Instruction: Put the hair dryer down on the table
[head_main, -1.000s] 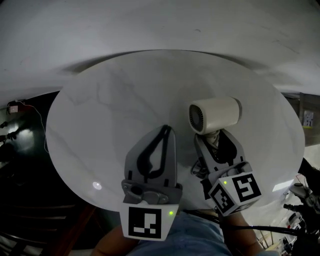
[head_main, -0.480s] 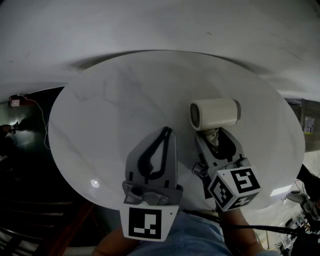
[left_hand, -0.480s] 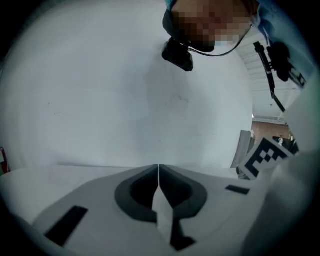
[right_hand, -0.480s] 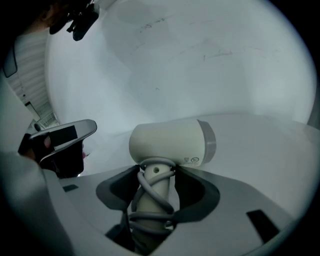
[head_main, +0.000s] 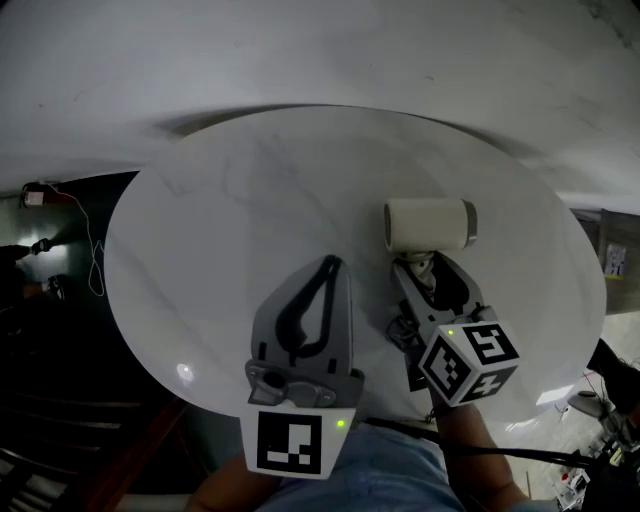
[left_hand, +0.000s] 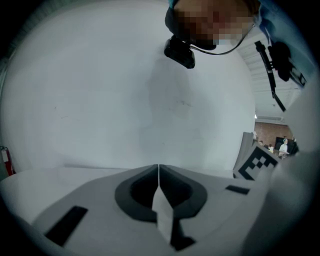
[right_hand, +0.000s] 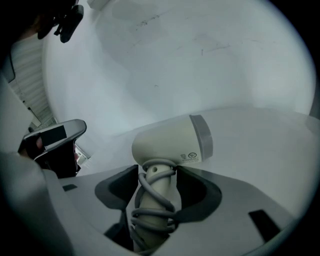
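Observation:
A cream hair dryer (head_main: 428, 224) lies with its barrel sideways on the round white marble table (head_main: 250, 200), right of centre. Its handle, wound with a grey cord, points toward me and sits between the jaws of my right gripper (head_main: 425, 266). In the right gripper view the dryer (right_hand: 170, 142) fills the middle, and the jaw tips of the right gripper (right_hand: 156, 169) still touch the handle on both sides while the jaws are opening. My left gripper (head_main: 330, 262) hangs over the table's near part, shut and empty, and its jaws meet in its own view (left_hand: 158, 167).
The table's curved edge runs close in front of me, with my blue-trousered lap (head_main: 350, 480) below it. Dark floor with cables (head_main: 60, 250) lies to the left and small clutter (head_main: 600, 440) to the lower right. A white wall stands behind the table.
The dryer's barrel has tipped: its round grille end faced up toward the head camera before, now its side shows. The right gripper shifted slightly forward. The left gripper stayed put.

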